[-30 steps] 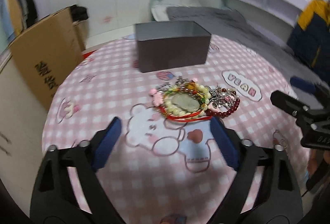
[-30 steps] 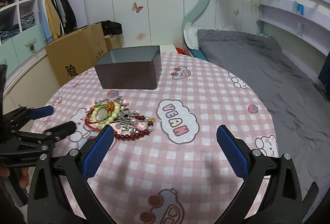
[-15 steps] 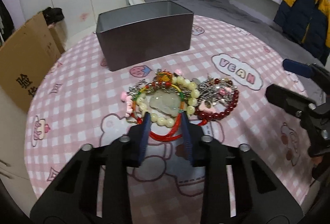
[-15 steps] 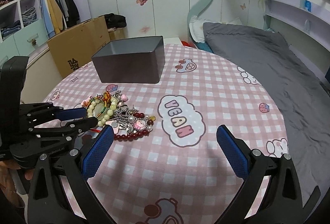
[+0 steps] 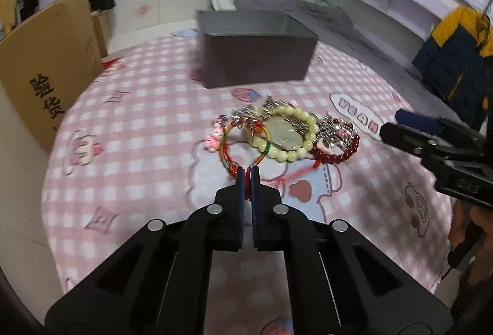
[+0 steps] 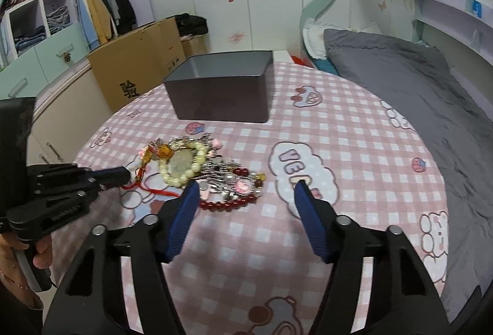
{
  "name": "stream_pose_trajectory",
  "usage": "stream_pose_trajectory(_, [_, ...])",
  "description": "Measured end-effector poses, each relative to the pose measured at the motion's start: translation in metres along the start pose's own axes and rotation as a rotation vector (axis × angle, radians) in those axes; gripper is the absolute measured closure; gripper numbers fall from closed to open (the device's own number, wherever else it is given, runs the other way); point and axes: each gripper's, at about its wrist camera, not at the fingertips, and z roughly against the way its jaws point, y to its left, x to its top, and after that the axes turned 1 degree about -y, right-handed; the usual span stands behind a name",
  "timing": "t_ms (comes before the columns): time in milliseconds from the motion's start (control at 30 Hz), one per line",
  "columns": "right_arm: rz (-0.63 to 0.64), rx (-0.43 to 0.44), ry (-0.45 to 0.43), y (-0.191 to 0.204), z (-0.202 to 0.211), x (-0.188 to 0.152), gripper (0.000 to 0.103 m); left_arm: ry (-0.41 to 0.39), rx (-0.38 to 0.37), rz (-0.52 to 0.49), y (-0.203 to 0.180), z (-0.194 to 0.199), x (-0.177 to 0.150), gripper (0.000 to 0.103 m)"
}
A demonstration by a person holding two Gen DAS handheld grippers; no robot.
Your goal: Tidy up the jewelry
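On a round table under a pink checked cloth (image 6: 354, 125), the jewelry lies in one tangled heap in front of an open grey tin box (image 6: 222, 88). The left gripper (image 5: 247, 173) has its blue pads pressed together on the near edge of a multicoloured cord bracelet (image 5: 229, 147), red cord showing in the slit between them. Just beyond lies a cream bead bracelet (image 5: 303, 131) ringing a pale jade-like pendant (image 5: 285, 134); a dark red bead bracelet (image 6: 234, 204) lies at the heap's right. The silvery chains and charms (image 6: 222, 168) among them are too knotted to tell apart, and motion blur softens the left wrist view.

The right gripper (image 6: 243, 193) is closing, its pads still spread on either side of the red beads and charms without touching them. The box's inside is mostly hidden by its walls. A hand (image 6: 37, 255) is cut off at the frame edge.
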Motion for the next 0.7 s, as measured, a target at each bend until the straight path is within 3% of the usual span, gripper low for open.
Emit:
stream_pose_trajectory(133, [0.015, 0.024, 0.008, 0.01, -0.005, 0.007, 0.059, -0.049, 0.004, 0.045, 0.014, 0.024, -0.002, 0.099])
stream_pose_trajectory(367, [0.09, 0.07, 0.068, 0.037, -0.037, 0.028, 0.071, -0.089, -0.028, 0.089, 0.027, 0.042, -0.002, 0.099])
stream_pose_trajectory(567, [0.14, 0.024, 0.136, 0.046, -0.07, 0.036, 0.084, -0.102, -0.052, 0.093, 0.032, 0.045, -0.002, 0.099])
stream_pose_trajectory(700, [0.178, 0.002, 0.186, 0.048, -0.083, 0.033, 0.087, -0.106, -0.079, 0.091, 0.033, 0.043, -0.001, 0.099])
